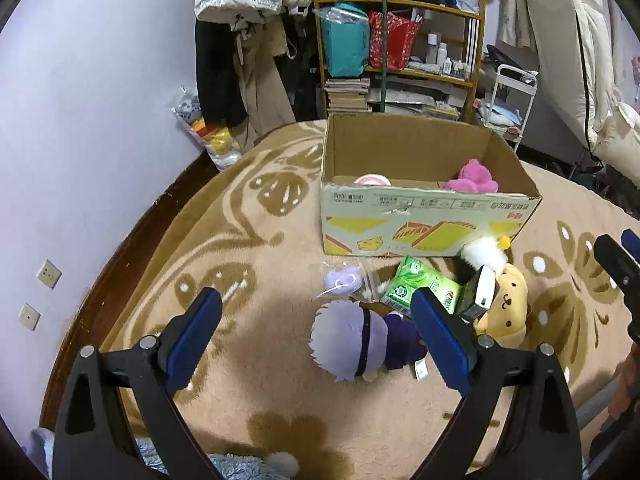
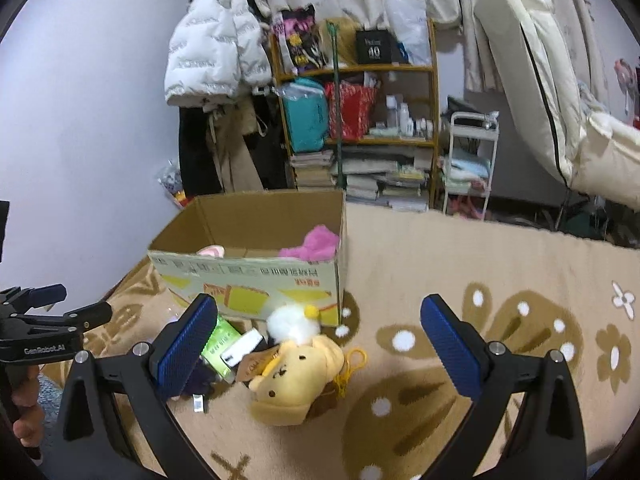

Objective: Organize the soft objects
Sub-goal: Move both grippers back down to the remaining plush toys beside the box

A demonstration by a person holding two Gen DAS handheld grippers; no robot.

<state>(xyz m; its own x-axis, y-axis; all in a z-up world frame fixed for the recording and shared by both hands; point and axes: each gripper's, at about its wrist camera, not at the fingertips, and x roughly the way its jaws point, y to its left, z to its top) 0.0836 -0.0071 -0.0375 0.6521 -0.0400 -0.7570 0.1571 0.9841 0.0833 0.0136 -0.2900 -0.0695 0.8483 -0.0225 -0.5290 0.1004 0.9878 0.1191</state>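
Observation:
An open cardboard box (image 1: pixel 424 216) (image 2: pixel 256 280) stands on the patterned blanket, with a pink plush (image 1: pixel 474 176) (image 2: pixel 314 242) and a pale pink item (image 1: pixel 372 181) inside. In front of it lie a purple-haired doll (image 1: pixel 352 340), a yellow dog plush (image 1: pixel 506 304) (image 2: pixel 296 376) with a white pompom hat, a green tissue pack (image 1: pixel 416 284) (image 2: pixel 222 344) and a small lilac toy in a clear bag (image 1: pixel 344 280). My left gripper (image 1: pixel 316 320) stands open just above the doll. My right gripper (image 2: pixel 320 328) stands open over the yellow plush. Nothing is between either pair of fingers.
A black-and-white small box (image 1: pixel 480 292) (image 2: pixel 240 346) lies between tissue pack and yellow plush. Behind the box are a cluttered wooden shelf (image 1: pixel 400 40), hanging coats (image 1: pixel 236 20), a white cart (image 2: pixel 468 160) and a plastic bag (image 1: pixel 208 136) by the wall. A hand (image 2: pixel 24 412) holds the left gripper.

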